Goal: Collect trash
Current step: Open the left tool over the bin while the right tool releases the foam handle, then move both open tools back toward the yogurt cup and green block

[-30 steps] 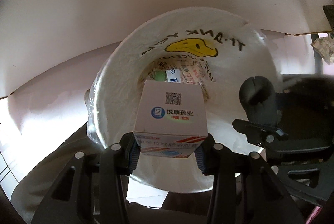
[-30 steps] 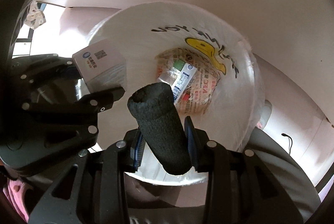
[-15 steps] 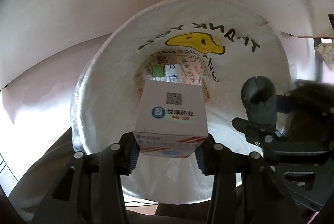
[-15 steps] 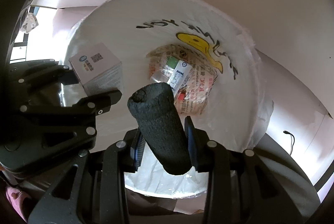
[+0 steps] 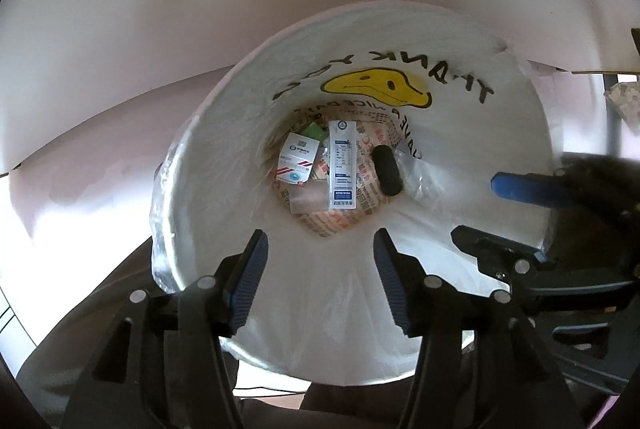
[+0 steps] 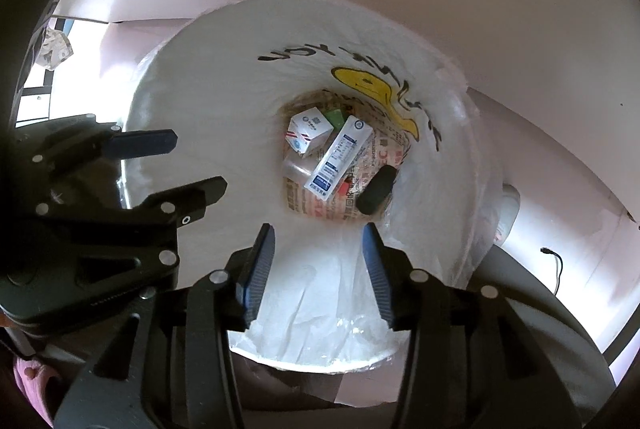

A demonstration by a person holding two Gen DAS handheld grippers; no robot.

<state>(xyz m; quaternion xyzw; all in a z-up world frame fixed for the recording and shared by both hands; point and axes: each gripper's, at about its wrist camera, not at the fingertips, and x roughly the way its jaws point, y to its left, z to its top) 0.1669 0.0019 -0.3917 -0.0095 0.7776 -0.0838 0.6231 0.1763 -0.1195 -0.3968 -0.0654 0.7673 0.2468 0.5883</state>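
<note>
Left wrist view looks down into a white bin bag (image 5: 248,133) printed with a yellow smiley (image 5: 376,87), where the trash lies at the bottom: a white medicine box (image 5: 297,163), a long white carton (image 5: 342,165) just right of it, a black foam cylinder (image 5: 387,170) farther right, and a green packet (image 5: 313,131) behind the box. Above the bag, the left gripper (image 5: 320,277) has its jaws opening, nothing between them. From the right wrist view, the right gripper (image 6: 318,269) likewise hangs over the bag with jaws opening and empty, the foam cylinder (image 6: 376,189) lying far below beside the carton (image 6: 341,157).
</note>
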